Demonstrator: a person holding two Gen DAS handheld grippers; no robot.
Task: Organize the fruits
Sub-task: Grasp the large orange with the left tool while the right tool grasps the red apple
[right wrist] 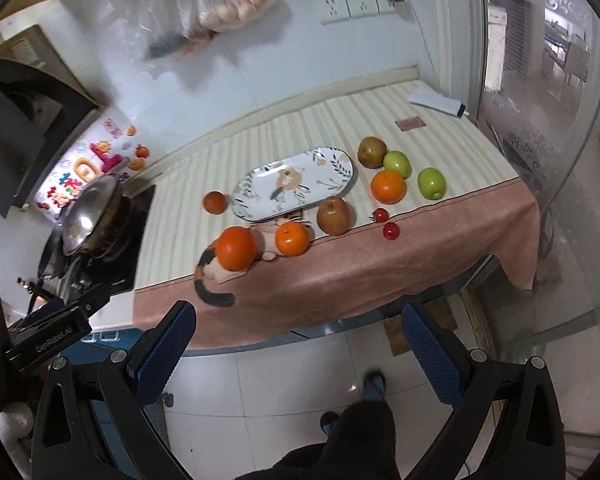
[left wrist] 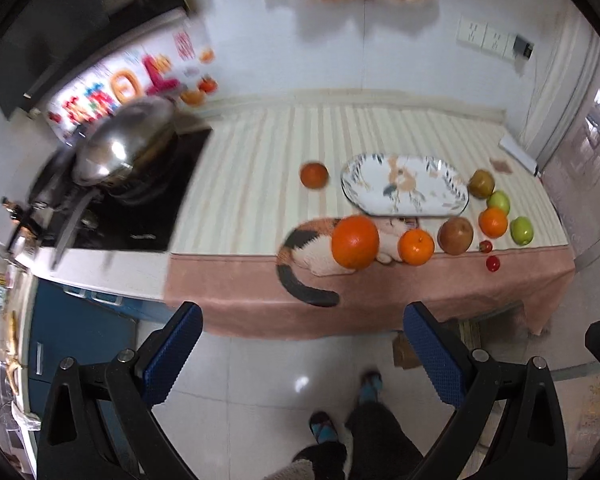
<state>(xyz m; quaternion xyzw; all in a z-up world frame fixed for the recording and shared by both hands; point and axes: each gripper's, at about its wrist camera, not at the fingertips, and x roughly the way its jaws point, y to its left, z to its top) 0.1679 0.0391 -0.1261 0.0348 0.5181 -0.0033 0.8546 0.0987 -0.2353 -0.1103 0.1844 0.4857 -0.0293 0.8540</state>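
Note:
An oval floral plate [left wrist: 404,190] [right wrist: 296,184] lies empty on the striped cloth. Around it lie several oranges, the largest [left wrist: 355,242] [right wrist: 236,249] at the front, brown pears [left wrist: 455,235] [right wrist: 334,216], two green apples [left wrist: 521,231] [right wrist: 431,183] and two cherry tomatoes [left wrist: 493,263] [right wrist: 391,231]. My left gripper [left wrist: 302,320] and my right gripper [right wrist: 298,320] are both open and empty, held back over the floor in front of the counter edge.
A stove with a steel-lidded pot [left wrist: 120,152] [right wrist: 90,216] stands left of the cloth. A cat-shaped mat [left wrist: 312,248] lies under the front oranges. Bags [right wrist: 228,4] hang on the wall. A glass door [right wrist: 548,120] stands at right. The person's feet [left wrist: 348,408] are below.

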